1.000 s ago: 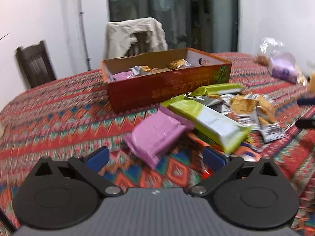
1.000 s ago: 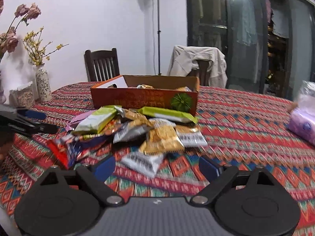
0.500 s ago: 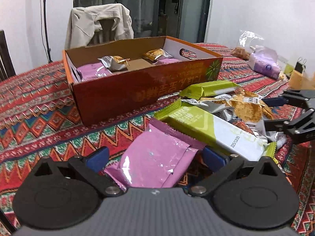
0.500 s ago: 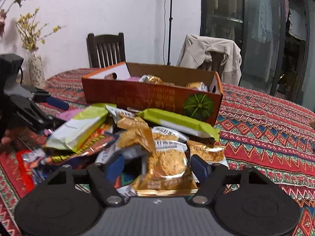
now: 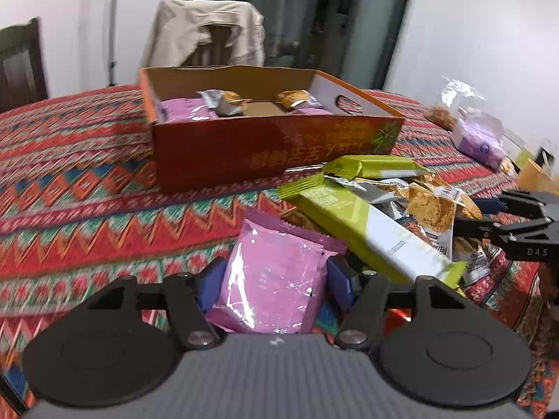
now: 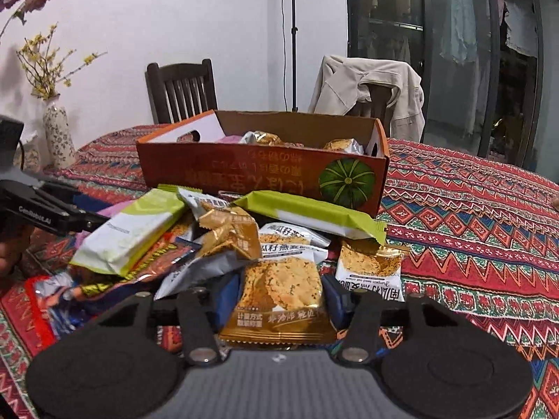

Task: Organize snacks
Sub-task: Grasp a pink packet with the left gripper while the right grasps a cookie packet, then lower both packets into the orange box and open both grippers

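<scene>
A pink snack packet (image 5: pixel 276 255) lies on the patterned tablecloth between the blue pads of my left gripper (image 5: pixel 274 276). Its jaws are closing and the pads touch the packet's sides. My right gripper (image 6: pixel 279 296) is closing on a gold cracker packet (image 6: pixel 283 289) at the near edge of the snack pile, with both pads against it. Behind the pile stands the open orange cardboard box (image 5: pixel 244 150) (image 6: pixel 244 171), which holds pink and gold packets. A green-and-white bar (image 5: pixel 367 230) leans beside the pink packet. The right gripper (image 5: pixel 475 214) also shows at the right edge of the left wrist view.
More packets lie heaped in front of the box, among them a second green bar (image 6: pixel 314 213). A flower vase (image 6: pixel 57 132) stands at the table's far left. Clear bags with a purple pack (image 5: pixel 478 136) sit at far right. A wooden chair (image 6: pixel 181 90) and a jacket-draped chair (image 6: pixel 370 90) stand behind the table.
Both grippers moved in toward the pile and their jaws narrowed. The left now has the pink packet between its pads, the right the gold cracker packet.
</scene>
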Tool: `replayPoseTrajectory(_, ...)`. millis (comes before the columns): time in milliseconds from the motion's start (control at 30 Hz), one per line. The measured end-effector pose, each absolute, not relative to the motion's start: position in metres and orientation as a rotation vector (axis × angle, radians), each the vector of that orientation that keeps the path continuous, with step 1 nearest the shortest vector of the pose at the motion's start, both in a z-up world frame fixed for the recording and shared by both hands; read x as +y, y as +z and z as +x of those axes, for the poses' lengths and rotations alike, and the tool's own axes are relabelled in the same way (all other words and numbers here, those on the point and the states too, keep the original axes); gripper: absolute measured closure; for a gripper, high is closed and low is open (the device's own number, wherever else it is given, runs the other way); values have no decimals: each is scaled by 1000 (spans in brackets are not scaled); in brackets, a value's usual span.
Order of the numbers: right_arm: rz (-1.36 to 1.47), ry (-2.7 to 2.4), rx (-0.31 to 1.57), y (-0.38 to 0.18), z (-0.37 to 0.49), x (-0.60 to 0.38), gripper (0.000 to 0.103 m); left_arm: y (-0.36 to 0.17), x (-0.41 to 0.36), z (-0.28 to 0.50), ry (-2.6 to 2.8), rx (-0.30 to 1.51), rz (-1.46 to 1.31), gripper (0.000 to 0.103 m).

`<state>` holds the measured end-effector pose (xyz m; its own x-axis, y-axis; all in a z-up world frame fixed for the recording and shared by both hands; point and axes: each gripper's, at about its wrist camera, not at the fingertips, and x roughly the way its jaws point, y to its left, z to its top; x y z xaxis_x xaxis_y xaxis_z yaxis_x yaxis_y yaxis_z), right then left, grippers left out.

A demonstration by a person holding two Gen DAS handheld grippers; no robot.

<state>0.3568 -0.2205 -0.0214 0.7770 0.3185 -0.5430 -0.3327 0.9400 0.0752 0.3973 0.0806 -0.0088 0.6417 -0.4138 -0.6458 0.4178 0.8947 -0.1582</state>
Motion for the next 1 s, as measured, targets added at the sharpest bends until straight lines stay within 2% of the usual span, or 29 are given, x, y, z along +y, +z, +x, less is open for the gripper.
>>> replayPoseTrajectory(200,-18,356,552,-10,330,-228,54,12,90,343,-334,671,-69,40)
replayPoseTrajectory(267,-11,360,545,-6,317,-231,59,19,90,319,-270,628,-80,40)
replayPoseTrajectory(567,8,365,540,-3,272,-244,59,46,78,229,-163,486,-142,40)
replayPoseTrajectory(1000,30,376,521,1,241,-251,59,66,47,187,-197,392,-36,40)
